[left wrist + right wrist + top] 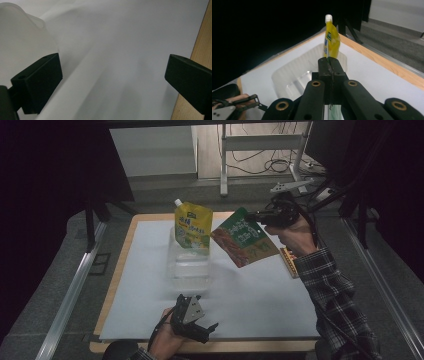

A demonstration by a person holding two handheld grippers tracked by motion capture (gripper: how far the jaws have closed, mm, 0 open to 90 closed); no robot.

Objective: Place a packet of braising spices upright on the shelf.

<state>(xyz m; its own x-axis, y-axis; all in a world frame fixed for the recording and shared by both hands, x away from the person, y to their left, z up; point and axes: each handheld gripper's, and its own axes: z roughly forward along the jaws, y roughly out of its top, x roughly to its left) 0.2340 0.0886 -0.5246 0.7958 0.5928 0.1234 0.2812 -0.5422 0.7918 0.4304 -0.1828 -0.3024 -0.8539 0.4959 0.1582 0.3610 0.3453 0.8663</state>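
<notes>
A green and brown snack pouch (242,237) hangs tilted in the air above the white mat, and my right gripper (255,215) is shut on its top edge. In the right gripper view the jaws (329,61) pinch the pouch's thin edge, with its green body (335,113) below them. A yellow spouted pouch (192,227) stands upright at the far end of a clear plastic container (189,265), left of the held pouch. My left gripper (207,329) rests low by the table's front edge, open, with nothing between its jaws (112,77).
The white mat (250,295) covers most of the wooden table (116,285). A small orange packet (289,261) lies at the mat's right edge under the person's checked sleeve. The container's rounded corner (22,32) is just left of my left gripper. Desk legs and cables stand behind the table.
</notes>
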